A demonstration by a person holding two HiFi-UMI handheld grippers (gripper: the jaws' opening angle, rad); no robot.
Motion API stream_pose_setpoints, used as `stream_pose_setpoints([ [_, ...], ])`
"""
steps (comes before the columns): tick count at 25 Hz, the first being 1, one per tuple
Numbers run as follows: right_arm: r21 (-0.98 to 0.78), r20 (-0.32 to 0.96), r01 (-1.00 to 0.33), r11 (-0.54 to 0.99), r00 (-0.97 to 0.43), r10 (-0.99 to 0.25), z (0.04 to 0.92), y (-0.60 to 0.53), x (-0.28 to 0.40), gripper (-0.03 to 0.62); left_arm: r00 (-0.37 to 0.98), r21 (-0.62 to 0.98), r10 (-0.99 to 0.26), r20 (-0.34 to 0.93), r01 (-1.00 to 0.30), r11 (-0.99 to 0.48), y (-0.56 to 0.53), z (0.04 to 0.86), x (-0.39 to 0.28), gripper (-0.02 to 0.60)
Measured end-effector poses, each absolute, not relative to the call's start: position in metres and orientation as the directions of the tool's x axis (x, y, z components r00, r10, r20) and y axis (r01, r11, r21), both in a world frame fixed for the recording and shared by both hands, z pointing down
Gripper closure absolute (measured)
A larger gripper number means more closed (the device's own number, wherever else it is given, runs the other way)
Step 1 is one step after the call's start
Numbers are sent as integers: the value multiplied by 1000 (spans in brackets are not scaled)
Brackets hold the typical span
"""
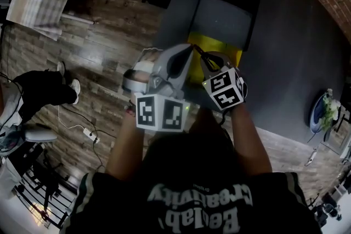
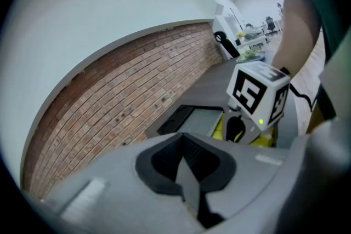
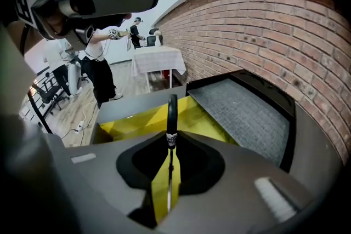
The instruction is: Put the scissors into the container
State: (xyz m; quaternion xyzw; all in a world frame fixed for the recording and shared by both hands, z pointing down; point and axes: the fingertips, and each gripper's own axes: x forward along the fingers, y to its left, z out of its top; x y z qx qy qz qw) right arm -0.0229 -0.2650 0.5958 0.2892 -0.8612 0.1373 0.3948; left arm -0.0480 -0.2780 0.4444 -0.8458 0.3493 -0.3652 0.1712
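Scissors [image 3: 171,118] point handle-first away, pinched in right tongs [image 3: 169,145] (left tongs [image 2: 185,150] closed, empty).

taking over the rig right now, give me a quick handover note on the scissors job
Right hand-held gripper: shut on the scissors, which show edge-on with the black handle loop sticking out past the jaws. It is aimed down at the yellow container.
Left hand-held gripper: shut, nothing in it, held close beside the right one.
Container: open, on the dark table, next to a grey mat.
Done: scissors are gripped and over the container.
Left: lower them in, open the jaws, draw back.
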Motion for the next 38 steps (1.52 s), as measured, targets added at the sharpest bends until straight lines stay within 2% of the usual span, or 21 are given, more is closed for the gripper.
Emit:
stream_pose_setpoints([
  [38, 26, 816, -607, 794, -446, -367, 625, -273, -28, 539, 488, -518, -700, 522, -470, -715, -291, 462, -57, 579],
])
